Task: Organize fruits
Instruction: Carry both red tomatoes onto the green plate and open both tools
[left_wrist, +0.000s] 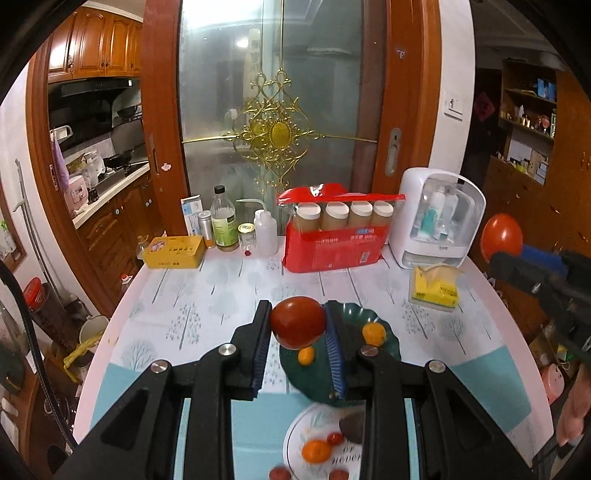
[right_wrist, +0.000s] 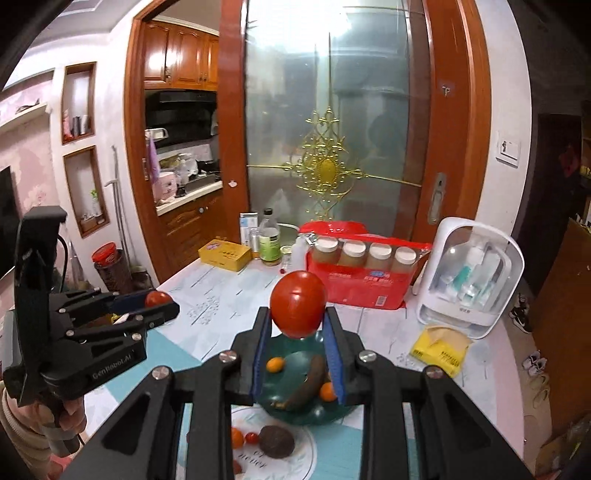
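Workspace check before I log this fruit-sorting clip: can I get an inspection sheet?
Surface: tree-print tablecloth.
Job's things: dark green scalloped plate holds small oranges and a dark banana; white round plate holds mixed fruit.
Clutter: red cup pack, yellow tin, white dispenser.
Grippers: left tool and right tool each shut on a red tomato.
Cables: nothing seen.
Surroundings: frosted glass door.

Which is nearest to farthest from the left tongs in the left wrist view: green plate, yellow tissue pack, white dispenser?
1. Green plate, directly below the left tongs.
2. Yellow tissue pack, ahead right.
3. White dispenser, back right.
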